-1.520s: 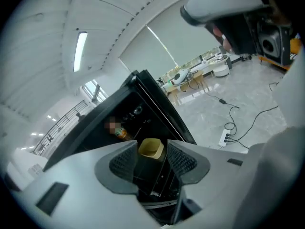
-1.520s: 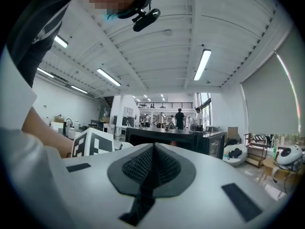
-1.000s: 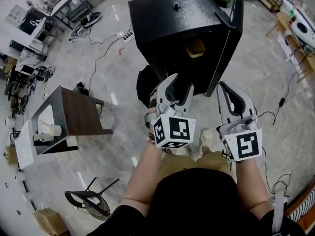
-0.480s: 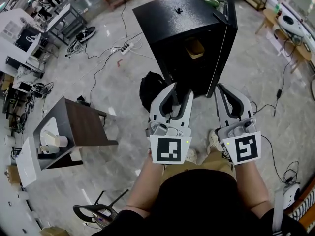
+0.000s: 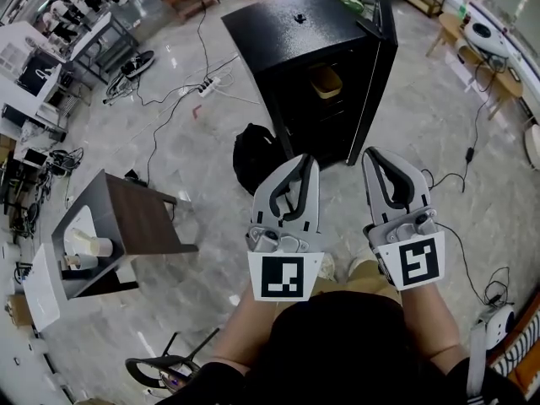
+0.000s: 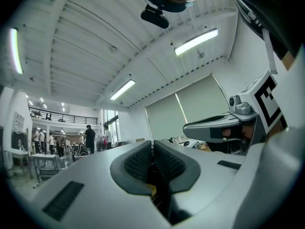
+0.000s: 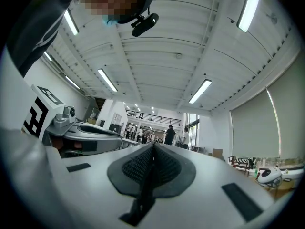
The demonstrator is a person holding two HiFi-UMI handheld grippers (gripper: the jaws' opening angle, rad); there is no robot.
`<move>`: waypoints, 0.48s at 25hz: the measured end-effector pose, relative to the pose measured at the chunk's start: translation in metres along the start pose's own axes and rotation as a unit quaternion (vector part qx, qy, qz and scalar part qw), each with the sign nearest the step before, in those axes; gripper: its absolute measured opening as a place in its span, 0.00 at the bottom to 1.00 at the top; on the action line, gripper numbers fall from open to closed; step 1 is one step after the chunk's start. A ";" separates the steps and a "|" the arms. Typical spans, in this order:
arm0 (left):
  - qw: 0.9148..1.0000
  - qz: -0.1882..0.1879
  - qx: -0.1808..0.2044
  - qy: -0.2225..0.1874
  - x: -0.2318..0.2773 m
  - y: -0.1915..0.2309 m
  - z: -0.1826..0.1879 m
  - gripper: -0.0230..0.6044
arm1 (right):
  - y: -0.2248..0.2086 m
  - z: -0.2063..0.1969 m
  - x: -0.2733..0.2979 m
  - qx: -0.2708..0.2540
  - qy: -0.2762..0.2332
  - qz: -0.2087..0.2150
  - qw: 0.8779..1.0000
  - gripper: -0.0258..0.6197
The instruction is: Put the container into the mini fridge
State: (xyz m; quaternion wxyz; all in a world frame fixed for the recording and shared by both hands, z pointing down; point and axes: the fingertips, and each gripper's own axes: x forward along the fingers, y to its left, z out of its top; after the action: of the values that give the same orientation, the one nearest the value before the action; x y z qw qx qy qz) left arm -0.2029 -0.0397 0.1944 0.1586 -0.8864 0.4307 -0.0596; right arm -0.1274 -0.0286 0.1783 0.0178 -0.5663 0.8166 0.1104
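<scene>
The black mini fridge [image 5: 291,36] stands on the floor ahead, its door [image 5: 381,53] swung open to the right. A tan container [image 5: 325,81] sits on a shelf inside it. Both grippers are held up in front of the person, well short of the fridge, and point toward the ceiling in the gripper views. The left gripper [image 5: 305,163] is closing, its jaws nearly together with nothing between them; in its own view the left gripper [image 6: 152,144] shows pads meeting at the tip. The right gripper [image 5: 375,154] is shut and empty, and the right gripper [image 7: 153,147] shows pads pressed together.
A black backpack [image 5: 257,154] lies on the floor at the fridge's left front. A brown side table [image 5: 139,218] with a cup [image 5: 89,245] stands at the left. A power strip [image 5: 207,85] and cables trail over the floor; another cable [image 5: 468,154] runs at the right.
The left gripper's jaws have come together from wide open. Both grippers have tipped up and drawn back a little, and the fridge shows farther off.
</scene>
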 end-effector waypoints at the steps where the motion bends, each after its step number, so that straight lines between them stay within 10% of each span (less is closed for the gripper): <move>1: 1.000 0.001 -0.002 0.002 -0.001 -0.001 -0.001 0.09 | 0.001 -0.003 -0.002 -0.007 0.004 0.004 1.000 0.10; 12: 1.000 0.007 -0.001 -0.001 0.011 -0.012 0.001 0.07 | -0.015 -0.002 -0.005 0.008 -0.007 -0.017 1.000 0.09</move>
State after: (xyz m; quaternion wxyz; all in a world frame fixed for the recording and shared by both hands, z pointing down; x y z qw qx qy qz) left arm -0.1867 -0.0405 0.1972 0.1583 -0.8836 0.4369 -0.0569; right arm -0.1118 -0.0295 0.1787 0.0303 -0.5791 0.8076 0.1072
